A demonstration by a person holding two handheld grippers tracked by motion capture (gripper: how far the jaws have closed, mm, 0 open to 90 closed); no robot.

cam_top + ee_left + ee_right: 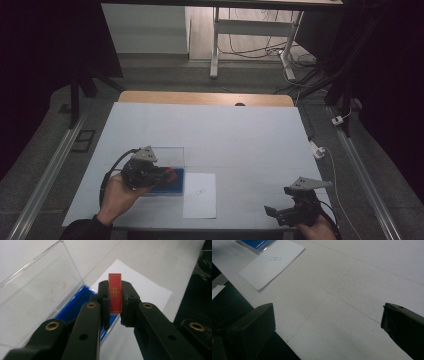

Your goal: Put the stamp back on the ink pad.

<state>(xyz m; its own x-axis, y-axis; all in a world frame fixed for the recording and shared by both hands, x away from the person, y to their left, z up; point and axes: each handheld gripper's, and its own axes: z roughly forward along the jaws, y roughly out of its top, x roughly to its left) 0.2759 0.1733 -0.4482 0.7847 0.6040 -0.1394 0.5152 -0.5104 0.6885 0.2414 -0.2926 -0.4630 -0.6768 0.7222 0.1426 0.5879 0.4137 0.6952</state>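
White-covered table (pixel 240 135): clear-lidded blue box (pixel 167 186) just beside white paper sheet (pixel 200 195), near front edge.

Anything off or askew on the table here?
Nothing stands out. The left hand-held gripper holds the red tile upright over the open blue case; the paper sheet lies flat beside it.

Two of the hand-held gripper kind: left hand-held gripper (pixel 167 175), right hand-held gripper (pixel 280 207). One red card (pixel 115 293), one blue box (pixel 72 307), one clear lid (pixel 37 290), one paper sheet (pixel 200 196), one desk (pixel 225 135).
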